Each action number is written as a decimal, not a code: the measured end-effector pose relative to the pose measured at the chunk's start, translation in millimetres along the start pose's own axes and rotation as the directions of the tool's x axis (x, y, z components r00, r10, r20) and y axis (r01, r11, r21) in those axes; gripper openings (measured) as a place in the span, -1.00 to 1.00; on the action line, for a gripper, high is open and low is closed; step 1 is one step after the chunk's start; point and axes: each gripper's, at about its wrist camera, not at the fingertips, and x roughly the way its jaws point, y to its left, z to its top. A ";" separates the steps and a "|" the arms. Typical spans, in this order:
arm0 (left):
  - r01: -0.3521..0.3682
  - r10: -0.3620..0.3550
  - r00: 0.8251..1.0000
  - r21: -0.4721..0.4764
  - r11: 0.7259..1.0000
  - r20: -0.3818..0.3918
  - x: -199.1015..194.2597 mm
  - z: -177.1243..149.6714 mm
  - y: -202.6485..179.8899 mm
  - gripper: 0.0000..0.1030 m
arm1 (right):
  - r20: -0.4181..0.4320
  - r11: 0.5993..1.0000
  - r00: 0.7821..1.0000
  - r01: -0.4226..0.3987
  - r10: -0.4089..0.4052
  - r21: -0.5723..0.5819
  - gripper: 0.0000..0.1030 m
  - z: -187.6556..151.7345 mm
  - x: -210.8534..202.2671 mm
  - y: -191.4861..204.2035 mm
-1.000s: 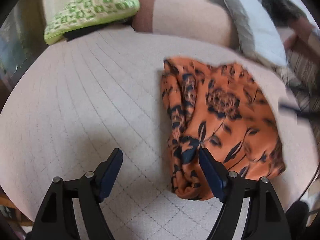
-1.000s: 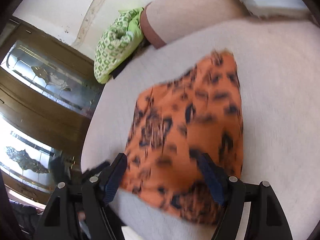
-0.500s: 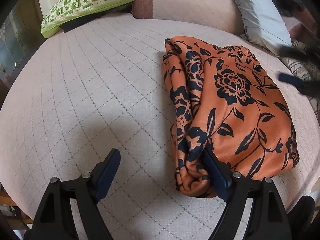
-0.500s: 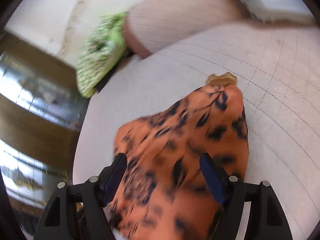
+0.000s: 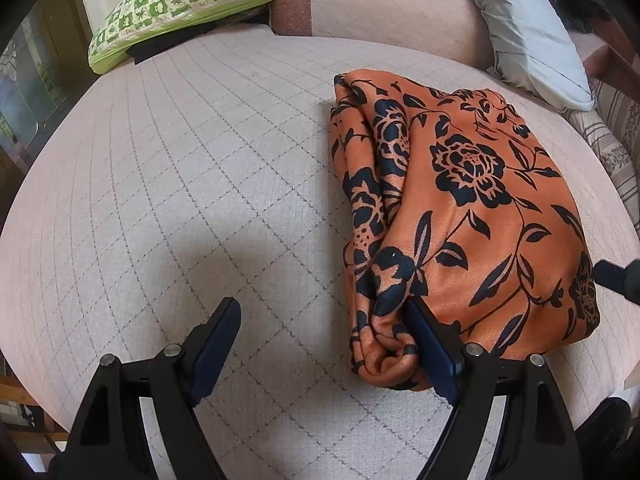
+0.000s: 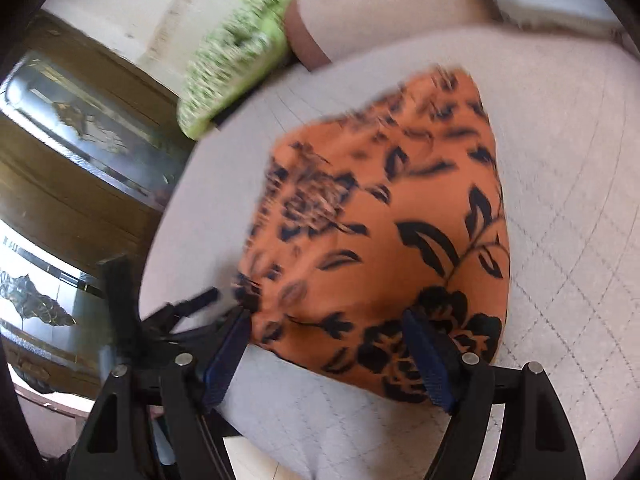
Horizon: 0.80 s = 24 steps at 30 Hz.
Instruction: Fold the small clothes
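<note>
An orange garment with a black flower print (image 5: 460,208) lies folded into a thick bundle on the pale quilted cushion (image 5: 200,200). It also shows in the right wrist view (image 6: 380,232), blurred. My left gripper (image 5: 324,340) is open and empty, its right finger against the bundle's near left corner. My right gripper (image 6: 328,344) is open, its fingers over the bundle's near edge, holding nothing. In the left wrist view the right gripper's fingertip (image 5: 612,276) shows at the bundle's right edge. In the right wrist view the left gripper (image 6: 188,304) shows at the bundle's left corner.
A green patterned pillow (image 5: 176,4) lies at the cushion's far left, also in the right wrist view (image 6: 236,64). A grey pillow (image 5: 528,36) leans at the far right. The sofa back (image 5: 392,12) runs behind. A wood and glass cabinet (image 6: 68,152) stands left of the cushion.
The garment has been laid down and settled into a bundle. My right gripper swung from over the cloth to its near edge. My left gripper has hardly moved.
</note>
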 end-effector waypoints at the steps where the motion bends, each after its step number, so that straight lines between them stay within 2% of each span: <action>1: -0.003 0.003 1.000 0.001 1.000 -0.001 0.5 0.2 -0.1 0.68 | 0.017 1.000 1.000 0.002 -0.002 0.001 0.57 -3.4 -2.4 0.2; 2: -0.006 0.006 1.000 -0.001 1.000 -0.004 1.3 0.5 -0.5 0.69 | 0.013 1.000 1.000 0.008 -0.008 0.016 0.63 -6.6 3.0 -2.6; 4: -0.001 0.001 1.000 -0.009 1.000 -0.013 1.0 1.0 1.0 0.69 | -0.073 0.997 0.996 0.049 -0.044 0.060 0.65 -12.4 29.0 -23.5; 7: 0.005 -0.005 1.000 -0.017 1.000 0.002 -11.9 -0.7 5.0 0.69 | -0.008 0.993 1.000 0.012 -0.011 0.115 0.64 -11.2 12.3 -21.4; 9: 0.025 -0.024 0.999 -0.019 1.000 0.024 -26.5 -4.1 5.9 0.69 | 0.055 0.996 0.999 -0.006 0.002 0.085 0.64 -12.8 -7.0 -8.7; 11: 0.036 -0.035 0.998 -0.008 0.999 0.055 -43.1 -10.3 5.1 0.69 | 0.104 0.998 0.994 0.016 -0.021 0.056 0.64 -20.6 -26.2 1.9; 14: 0.060 -0.061 0.992 0.011 0.998 0.109 -69.6 -22.6 1.3 0.69 | 0.182 0.997 0.980 0.070 -0.077 0.044 0.64 -42.5 -49.2 9.2; 16: 0.034 -0.037 0.990 0.022 0.999 0.136 -84.3 -29.6 -3.6 0.69 | 0.236 0.994 0.965 0.108 -0.113 0.033 0.64 -61.2 -60.4 11.9; 19: 0.004 -0.009 0.987 0.029 1.000 0.158 -99.9 -36.1 -13.0 0.70 | 0.297 0.977 0.933 0.212 -0.204 0.003 0.64 -85.0 -62.8 20.7; 24: 0.001 -0.004 0.985 0.017 1.000 0.170 -114.7 -44.2 -22.2 0.70 | 0.246 0.937 0.918 0.341 -0.312 -0.082 0.64 -108.1 -55.2 39.4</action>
